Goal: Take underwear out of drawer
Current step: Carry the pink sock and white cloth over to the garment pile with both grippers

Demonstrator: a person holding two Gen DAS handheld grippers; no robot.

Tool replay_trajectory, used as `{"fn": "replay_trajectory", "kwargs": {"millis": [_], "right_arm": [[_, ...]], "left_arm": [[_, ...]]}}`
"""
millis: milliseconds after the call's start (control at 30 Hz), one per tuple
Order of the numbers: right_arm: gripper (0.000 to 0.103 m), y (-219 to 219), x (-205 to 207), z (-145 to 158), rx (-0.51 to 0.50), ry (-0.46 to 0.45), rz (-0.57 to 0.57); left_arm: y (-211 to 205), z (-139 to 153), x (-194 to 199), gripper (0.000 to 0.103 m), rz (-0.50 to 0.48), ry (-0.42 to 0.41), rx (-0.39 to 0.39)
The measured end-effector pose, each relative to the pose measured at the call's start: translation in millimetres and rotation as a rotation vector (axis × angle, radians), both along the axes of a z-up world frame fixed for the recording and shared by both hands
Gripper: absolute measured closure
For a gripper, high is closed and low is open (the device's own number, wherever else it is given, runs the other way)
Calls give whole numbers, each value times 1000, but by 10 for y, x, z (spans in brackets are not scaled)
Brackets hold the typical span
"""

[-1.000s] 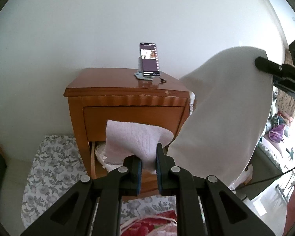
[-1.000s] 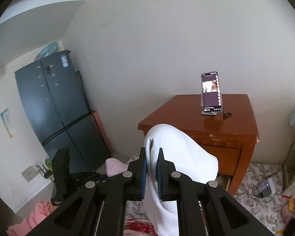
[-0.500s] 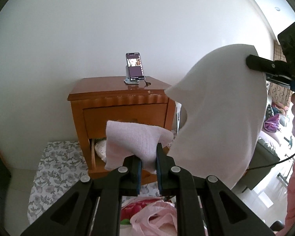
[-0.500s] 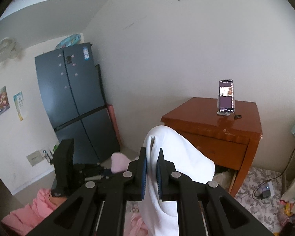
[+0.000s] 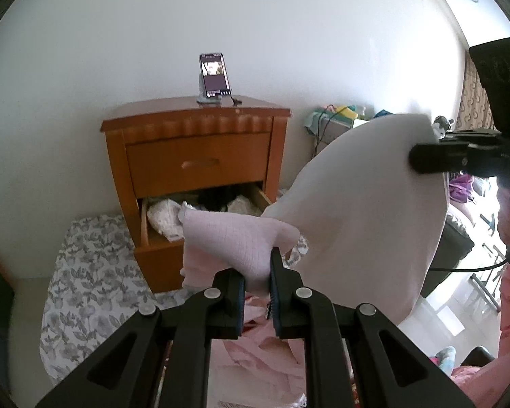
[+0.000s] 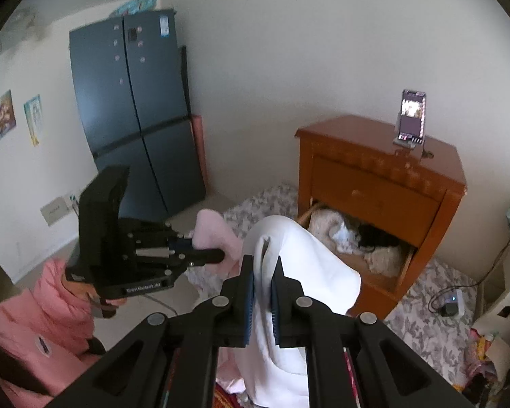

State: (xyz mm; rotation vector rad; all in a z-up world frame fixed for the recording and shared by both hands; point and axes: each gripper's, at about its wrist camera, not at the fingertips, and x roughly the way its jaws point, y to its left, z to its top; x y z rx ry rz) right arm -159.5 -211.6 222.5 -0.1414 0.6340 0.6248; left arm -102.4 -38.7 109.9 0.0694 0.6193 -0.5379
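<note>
Jaws pinch ribbed pink underwear (image 5: 234, 241) and smooth white underwear (image 6: 289, 272).

Wooden nightstand (image 5: 200, 156) against the white wall, on a floral mat (image 5: 85, 282). Atop it, a phone (image 5: 214, 74) upright in a small stand. Lower drawer (image 5: 173, 251) pulled open, heaped with light and dark garments (image 5: 166, 217). Upper drawer closed.
</note>
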Motion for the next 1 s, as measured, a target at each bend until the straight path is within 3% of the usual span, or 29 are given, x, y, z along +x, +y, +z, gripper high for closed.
{"fn": "replay_trajectory", "kwargs": {"millis": [433,800,1000], "right_arm": [[94,3,225,-657,-54,162,-3],[94,-184,610,-1567,-96,380,-74],[93,-219,612,-1718,-137,405,-88]], "left_arm": [[-75,-386,-74,90,-56,127,-7],[-99,-984,-162,90,-77,316,47],[-48,-1314,-190,90,-63,434,86]]}}
